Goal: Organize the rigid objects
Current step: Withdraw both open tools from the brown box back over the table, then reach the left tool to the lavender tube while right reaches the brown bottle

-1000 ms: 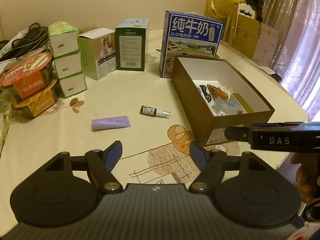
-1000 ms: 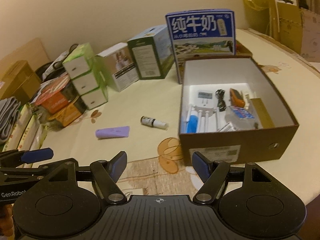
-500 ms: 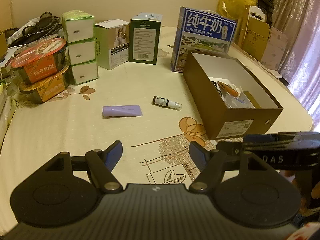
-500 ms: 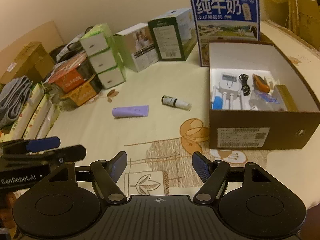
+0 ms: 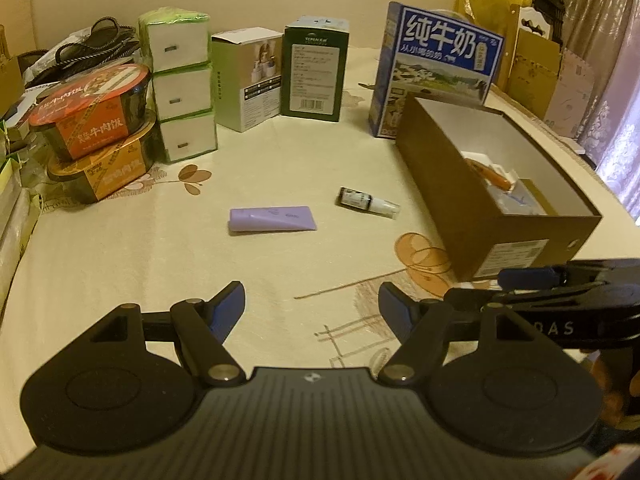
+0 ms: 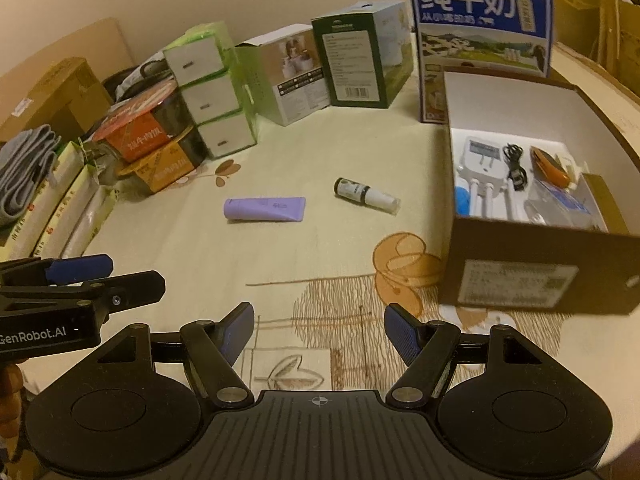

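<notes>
At nine o'clock on the cream tablecloth (image 6: 168, 264) two food tubs (image 5: 96, 120) are stacked beside a column of three green-edged tissue boxes (image 5: 180, 88); toward eleven stand a pale green carton (image 5: 248, 80) and a dark green carton (image 5: 316, 68), and at one o'clock a blue milk carton (image 6: 484, 20) rises just behind the open brown box (image 6: 540, 280). The lilac tube (image 6: 264, 209) lies flat near the centre at about eleven o'clock from the right gripper (image 6: 319, 330), with the small dark bottle (image 6: 366, 195) lying on its side just right of it at twelve, apart from the box wall. Nothing lies between these two and either gripper. The box at two o'clock holds a white charger, a black cable and an orange item. The left gripper (image 5: 312, 306) and the right gripper both hover spread apart, released, gripping nothing
</notes>
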Available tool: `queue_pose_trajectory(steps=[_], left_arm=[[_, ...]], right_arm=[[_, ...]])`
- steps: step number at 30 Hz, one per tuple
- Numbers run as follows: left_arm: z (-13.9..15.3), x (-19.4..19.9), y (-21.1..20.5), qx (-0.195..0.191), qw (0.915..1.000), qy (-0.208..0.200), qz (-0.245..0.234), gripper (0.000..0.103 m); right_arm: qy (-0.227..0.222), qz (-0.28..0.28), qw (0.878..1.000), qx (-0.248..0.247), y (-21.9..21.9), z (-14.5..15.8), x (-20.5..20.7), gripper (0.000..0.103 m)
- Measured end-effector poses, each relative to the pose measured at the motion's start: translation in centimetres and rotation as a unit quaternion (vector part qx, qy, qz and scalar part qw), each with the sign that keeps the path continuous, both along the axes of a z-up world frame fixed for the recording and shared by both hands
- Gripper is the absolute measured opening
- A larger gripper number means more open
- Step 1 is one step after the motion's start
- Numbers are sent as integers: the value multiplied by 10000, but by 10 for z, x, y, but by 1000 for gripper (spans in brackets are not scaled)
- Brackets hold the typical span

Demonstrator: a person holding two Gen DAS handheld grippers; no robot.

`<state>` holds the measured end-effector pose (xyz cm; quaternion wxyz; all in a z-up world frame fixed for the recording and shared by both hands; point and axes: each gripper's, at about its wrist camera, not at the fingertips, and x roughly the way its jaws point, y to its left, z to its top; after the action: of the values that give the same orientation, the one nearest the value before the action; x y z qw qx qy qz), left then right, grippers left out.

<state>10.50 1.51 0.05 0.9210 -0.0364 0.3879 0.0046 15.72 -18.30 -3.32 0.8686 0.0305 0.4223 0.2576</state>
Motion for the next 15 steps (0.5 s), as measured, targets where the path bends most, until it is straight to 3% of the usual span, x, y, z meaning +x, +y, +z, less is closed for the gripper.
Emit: queue_pose_trajectory(steps=[15], left_arm=[[-49, 84, 34, 609, 9966, 74, -558, 71]], right_arm=[[-174, 146, 9993, -308, 50, -36, 80, 69]])
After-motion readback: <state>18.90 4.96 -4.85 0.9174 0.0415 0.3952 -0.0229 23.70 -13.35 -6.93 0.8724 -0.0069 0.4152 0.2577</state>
